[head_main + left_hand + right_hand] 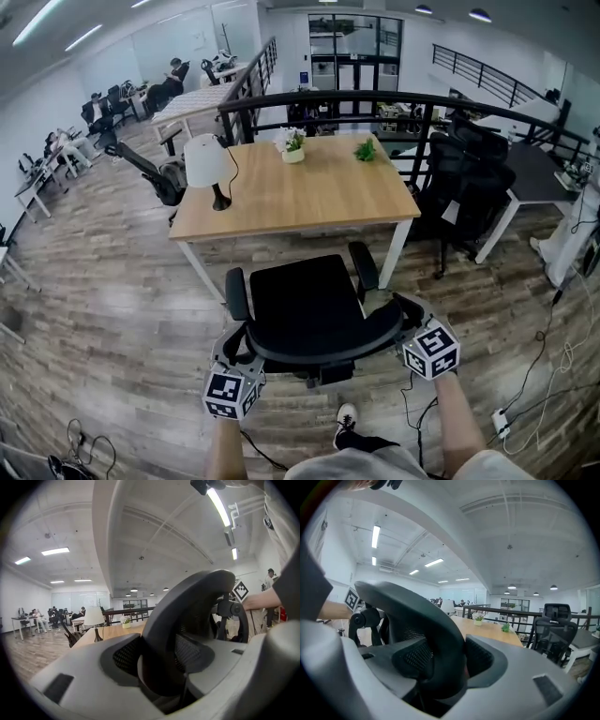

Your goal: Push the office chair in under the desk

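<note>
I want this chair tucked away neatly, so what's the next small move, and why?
Probably push the backrest straight forward a little, both sides evenly. The left gripper and right gripper clasp its rim at either end, and the seat faces the desk squarely but lies wholly short of its front edge.

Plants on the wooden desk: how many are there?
2. A white-potted flowering plant stands at the far edge of the desk; a small green plant stands to its right. None looks hidden.
</note>
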`<state>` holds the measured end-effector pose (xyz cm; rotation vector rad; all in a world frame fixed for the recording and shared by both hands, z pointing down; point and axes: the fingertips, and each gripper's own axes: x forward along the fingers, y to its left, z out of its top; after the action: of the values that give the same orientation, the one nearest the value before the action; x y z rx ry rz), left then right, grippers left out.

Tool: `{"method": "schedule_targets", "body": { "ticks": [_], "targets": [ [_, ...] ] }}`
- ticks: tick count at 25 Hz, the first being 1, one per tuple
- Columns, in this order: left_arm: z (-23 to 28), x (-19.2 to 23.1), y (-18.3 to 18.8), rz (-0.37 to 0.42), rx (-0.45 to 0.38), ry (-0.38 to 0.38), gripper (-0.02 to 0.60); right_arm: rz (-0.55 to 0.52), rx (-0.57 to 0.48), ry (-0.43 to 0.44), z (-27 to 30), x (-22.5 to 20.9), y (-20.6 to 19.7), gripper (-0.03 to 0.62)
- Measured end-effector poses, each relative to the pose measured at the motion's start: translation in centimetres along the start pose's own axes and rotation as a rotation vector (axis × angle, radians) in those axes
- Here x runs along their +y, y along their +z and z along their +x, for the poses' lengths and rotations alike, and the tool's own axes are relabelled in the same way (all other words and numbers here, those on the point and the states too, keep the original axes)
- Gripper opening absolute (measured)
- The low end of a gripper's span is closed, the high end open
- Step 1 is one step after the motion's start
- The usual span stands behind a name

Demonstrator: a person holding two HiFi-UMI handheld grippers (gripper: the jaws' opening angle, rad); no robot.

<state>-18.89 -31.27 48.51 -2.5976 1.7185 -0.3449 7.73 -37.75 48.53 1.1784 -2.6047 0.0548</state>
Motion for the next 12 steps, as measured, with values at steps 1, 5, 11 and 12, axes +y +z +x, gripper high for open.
{"method": "schedule_targets", "body": {
  "ticks": [1, 5, 11, 12],
  "targets": [
    [0.4, 0.5, 0.0, -0.007, -0.005, 0.010, 0.267, -0.005, 0.000, 0.004, 0.7, -0.2, 0.2, 0.241],
    [2.1, 2.2, 0.1, -0.036, -0.029, 0.044, 0.267, -0.017, -0.008, 0.035, 3.1, -1.2, 0.7, 0.241],
    [4.1, 4.6, 0.4, -0.092, -0.094, 0.108, 0.267, -0.028, -0.025, 0.074, 6.1, -2.3, 1.5, 0.241],
    [4.4, 5.1, 0.5, -0.097, -0.103, 0.119, 0.267, -0.030, -0.029, 0.080, 6.5, -2.4, 1.6, 0.241]
  ]
}}
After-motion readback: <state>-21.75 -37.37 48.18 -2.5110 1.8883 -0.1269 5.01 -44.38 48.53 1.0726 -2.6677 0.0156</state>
